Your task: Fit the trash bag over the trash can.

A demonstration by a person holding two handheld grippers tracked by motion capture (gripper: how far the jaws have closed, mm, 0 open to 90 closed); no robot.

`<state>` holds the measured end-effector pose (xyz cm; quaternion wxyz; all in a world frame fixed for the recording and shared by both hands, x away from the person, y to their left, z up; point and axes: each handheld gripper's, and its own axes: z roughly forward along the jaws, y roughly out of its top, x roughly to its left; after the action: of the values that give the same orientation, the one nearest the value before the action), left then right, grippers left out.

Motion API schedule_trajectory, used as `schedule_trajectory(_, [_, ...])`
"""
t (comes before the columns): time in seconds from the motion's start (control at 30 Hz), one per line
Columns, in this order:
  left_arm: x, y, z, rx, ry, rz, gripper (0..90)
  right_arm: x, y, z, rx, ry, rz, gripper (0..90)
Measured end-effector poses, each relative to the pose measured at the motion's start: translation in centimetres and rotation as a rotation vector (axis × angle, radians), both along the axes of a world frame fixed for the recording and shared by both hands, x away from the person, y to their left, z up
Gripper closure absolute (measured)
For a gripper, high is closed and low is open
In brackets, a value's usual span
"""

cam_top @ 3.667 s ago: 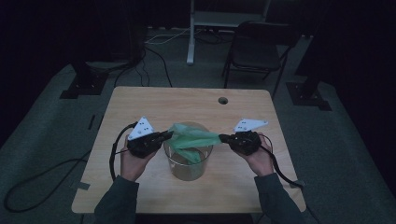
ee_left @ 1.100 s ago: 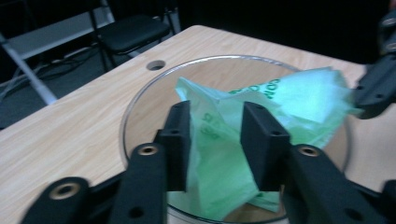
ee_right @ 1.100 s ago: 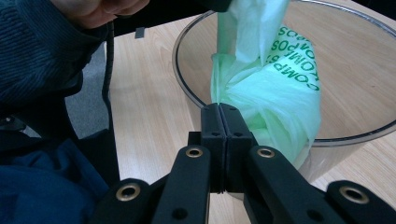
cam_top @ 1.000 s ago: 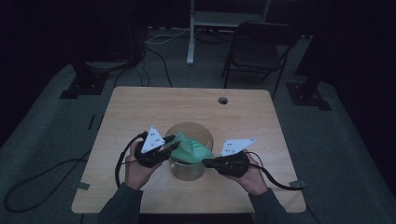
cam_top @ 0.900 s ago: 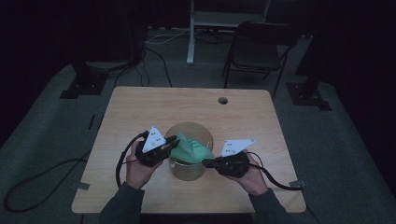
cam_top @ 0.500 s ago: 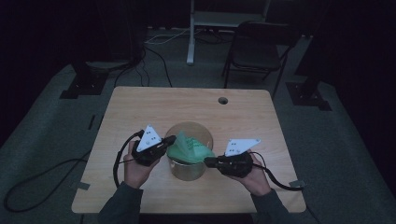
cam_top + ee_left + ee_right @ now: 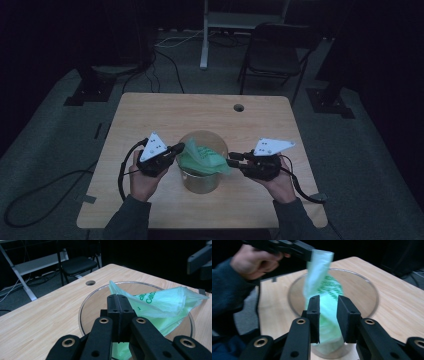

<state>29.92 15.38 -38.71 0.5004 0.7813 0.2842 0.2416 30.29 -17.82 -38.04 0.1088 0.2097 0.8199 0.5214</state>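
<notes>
Thin translucent green plastic bag [image 7: 202, 159] sits draped over and partly inside the round metal-rimmed bin [image 7: 200, 180], which stands near the near edge of the light wooden table [image 7: 165, 112], about midway along it. Work in hand looks like lining the bin with the bag.

Left tongs [image 7: 117, 302] are pinched tight on the bag's upper edge, film caught between the pads. Right tongs [image 7: 328, 315] stand partly apart, jaws having just been opening; the bag film hangs between them but the pads don't press on it.

Risks, as a judgement:
- Bag now hangs from one corner only; the free side may slump into the bin and the mouth close up, so the right tongs would have to hunt for a new edge.
- Thin film could cling to a right pad and get dragged out.
- A hard pull by the left tongs might tear the film or tip the light bin toward the near edge.
</notes>
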Motion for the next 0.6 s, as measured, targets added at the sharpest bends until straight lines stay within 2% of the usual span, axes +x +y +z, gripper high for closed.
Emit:
schedule_trajectory(0.23, [0.0,0.2,0.0,-0.005,0.001,0.005,90.0,1.0,0.7,-0.7,-0.042,-0.002,-0.029,69.8])
schedule_trajectory(0.6, [0.0,0.3,0.0,-0.014,0.003,0.005,90.0,1.3,1.8,-1.7,-0.086,0.016,-0.002,63.8])
